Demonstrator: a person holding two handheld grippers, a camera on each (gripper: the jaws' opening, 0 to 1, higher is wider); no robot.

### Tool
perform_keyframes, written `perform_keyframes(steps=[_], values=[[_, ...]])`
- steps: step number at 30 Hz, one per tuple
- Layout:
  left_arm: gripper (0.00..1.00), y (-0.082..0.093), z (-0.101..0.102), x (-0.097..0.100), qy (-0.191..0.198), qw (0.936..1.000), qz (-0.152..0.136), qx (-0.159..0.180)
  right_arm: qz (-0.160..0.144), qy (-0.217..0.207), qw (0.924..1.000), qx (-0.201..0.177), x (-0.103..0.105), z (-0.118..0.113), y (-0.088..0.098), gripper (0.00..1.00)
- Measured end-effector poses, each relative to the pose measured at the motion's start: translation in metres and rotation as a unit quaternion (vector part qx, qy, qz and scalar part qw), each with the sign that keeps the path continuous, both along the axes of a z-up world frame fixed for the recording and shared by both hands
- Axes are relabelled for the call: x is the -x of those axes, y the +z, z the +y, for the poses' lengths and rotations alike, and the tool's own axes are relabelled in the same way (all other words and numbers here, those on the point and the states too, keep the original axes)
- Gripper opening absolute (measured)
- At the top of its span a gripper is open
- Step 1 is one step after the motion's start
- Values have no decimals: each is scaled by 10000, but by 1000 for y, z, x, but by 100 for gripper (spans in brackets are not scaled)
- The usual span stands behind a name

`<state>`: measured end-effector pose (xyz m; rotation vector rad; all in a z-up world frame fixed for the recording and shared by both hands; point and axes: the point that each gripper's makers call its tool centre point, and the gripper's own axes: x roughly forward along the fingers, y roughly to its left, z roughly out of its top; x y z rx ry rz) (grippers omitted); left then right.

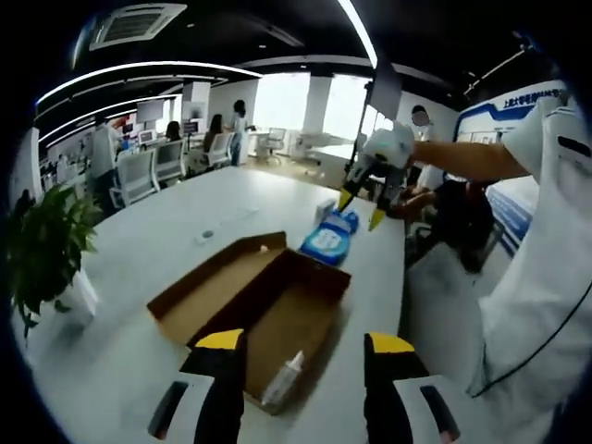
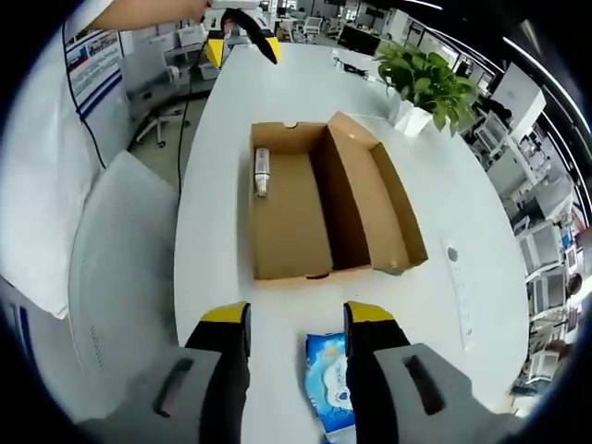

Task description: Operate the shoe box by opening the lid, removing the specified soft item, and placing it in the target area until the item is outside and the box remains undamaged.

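Shoe box (image 2: 324, 199) lies open on the white table (image 2: 305, 83), lid flap folded out, 1 small bottle (image 2: 262, 170) inside. Blue soft pack (image 2: 329, 381) rests outside, just beyond the box's short end, directly beneath the right gripper (image 2: 296, 324), long axis along its jaws. Right gripper open, empty, nearer. Left gripper (image 1: 301, 347) open, empty, over the box's far end.

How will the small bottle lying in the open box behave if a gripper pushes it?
The small bottle lies on its side in the shoe box, so it would probably roll or slide. It looks slim and likely light. Its smooth surface may slip between jaws.
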<state>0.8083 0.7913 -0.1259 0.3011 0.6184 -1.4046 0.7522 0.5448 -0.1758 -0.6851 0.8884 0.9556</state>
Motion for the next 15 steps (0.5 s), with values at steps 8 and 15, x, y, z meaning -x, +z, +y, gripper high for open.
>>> perform_keyframes(steps=[8, 15], values=[[51, -28, 3, -18, -255, 9995, 107, -134, 123, -67, 9999, -39, 4, 26, -10, 35], [50, -53, -2, -28, -592, 9977, 183, -268, 265, -142, 9995, -46, 7, 37, -24, 34]])
